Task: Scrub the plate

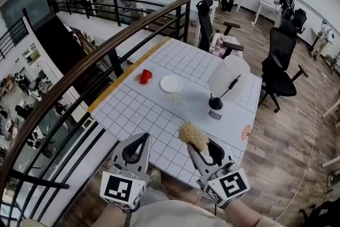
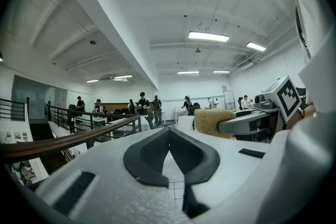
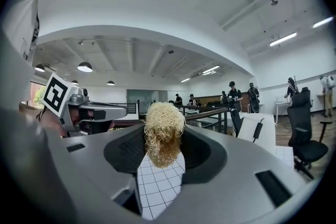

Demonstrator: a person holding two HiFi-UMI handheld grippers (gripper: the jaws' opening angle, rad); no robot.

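Right tool (image 1: 202, 144) is pinching a frizzy, straw-coloured scrubber (image 1: 193, 134) (round white plate (image 1: 171, 83) lying well apart); left tool (image 1: 139, 141) is sitting closed, empty.

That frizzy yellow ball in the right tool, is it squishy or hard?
Probably squishy and light: the scrubber is a loose tangle of curly fibres, bulging out of the right gripper. Its rough surface seems unlikely to slip.

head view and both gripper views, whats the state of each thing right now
left hand-held gripper: shut, nothing between its jaws
right hand-held gripper: shut on the fibrous scrubber, held off the table
plate: flat on the table, empty, nothing touching it
red cup: on the table left of the plate, tilt unclear
table lamp: standing on the table right of the plate
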